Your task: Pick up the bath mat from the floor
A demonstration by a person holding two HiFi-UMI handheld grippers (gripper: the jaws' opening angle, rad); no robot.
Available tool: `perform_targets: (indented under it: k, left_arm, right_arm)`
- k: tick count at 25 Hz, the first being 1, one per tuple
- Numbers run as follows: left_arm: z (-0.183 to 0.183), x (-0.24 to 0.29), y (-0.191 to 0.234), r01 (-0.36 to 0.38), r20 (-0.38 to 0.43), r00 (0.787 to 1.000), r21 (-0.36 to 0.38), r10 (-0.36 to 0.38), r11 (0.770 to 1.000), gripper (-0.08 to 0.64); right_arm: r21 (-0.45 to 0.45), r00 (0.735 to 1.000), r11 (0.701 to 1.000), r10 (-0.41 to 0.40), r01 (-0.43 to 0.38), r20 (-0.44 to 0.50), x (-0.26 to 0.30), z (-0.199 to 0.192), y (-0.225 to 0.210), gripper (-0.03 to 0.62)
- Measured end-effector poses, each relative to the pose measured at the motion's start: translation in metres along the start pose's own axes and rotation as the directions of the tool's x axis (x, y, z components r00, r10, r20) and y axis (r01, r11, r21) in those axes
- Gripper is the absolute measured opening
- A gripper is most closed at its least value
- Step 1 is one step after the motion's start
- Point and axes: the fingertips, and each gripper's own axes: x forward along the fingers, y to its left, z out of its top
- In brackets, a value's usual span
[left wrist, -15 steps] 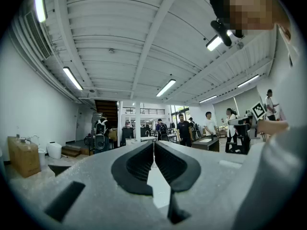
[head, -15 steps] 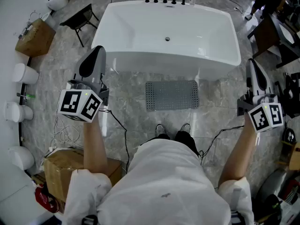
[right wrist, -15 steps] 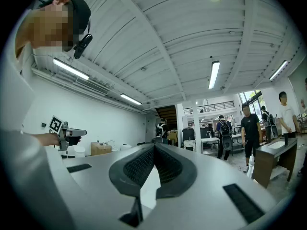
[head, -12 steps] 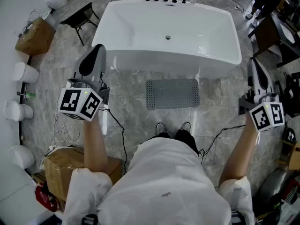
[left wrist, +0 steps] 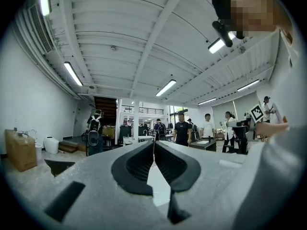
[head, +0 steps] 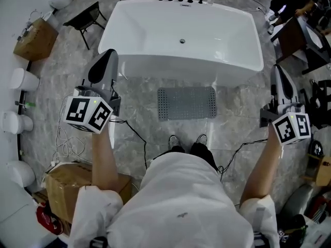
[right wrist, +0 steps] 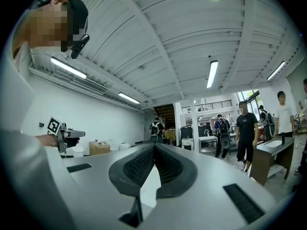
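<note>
Head view, looking steeply down: a person in a white top stands on a grey marbled floor [head: 139,105], holding the left tongs [head: 107,55] and the right tongs [head: 277,70] out level, well apart, one at each side. The grey bath mat [head: 187,103] lies flat on the floor between the two tongs and below them, touched by neither. It is just ahead of the person's shoes [head: 200,140] and just beside the near wall of a white bathtub [head: 155,66], which stretches across the space ahead of both tongs. A brown cardboard box [head: 70,182] sits on the floor behind the left tongs, near the person's elbow, and a black chair [head: 83,17] stands beyond them. Left gripper view: the left tongs [left wrist: 154,145] are closed, the two dark ribbed pads meeting at the tips with nothing between them (only a bright sliver of the background shows lower down). Past them is a large hall with a white ceiling, strip lights and several people standing far off; the right tongs appear small at the far right. Right gripper view: the right tongs [right wrist: 154,146] are likewise closed on nothing, pads together at the tips. The same hall lies beyond, with the left tongs small at the far left.
</note>
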Motion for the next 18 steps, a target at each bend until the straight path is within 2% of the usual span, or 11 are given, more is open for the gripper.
perform_targets:
  k: [6, 13, 18]
  left_arm:
    - [-0.006, 0.001, -0.004, 0.016, -0.013, 1.000, 0.003, -0.016, 1.000, 0.020]
    - [-0.031, 0.002, -0.009, 0.037, -0.058, 0.998, -0.028, -0.039, 0.999, 0.020]
    - [-0.055, 0.010, -0.017, 0.026, -0.104, 0.994, -0.055, -0.032, 0.998, 0.020]
  right_arm:
    - [0.001, 0.999, 1.000, -0.019, 0.019, -0.035, -0.003, -0.011, 0.003, 0.008]
    - [0.019, 0.994, 0.999, -0.040, 0.042, -0.098, -0.012, -0.037, 0.003, 0.009]
    - [0.046, 0.988, 0.998, -0.038, 0.045, -0.150, -0.013, -0.064, -0.005, 0.009]
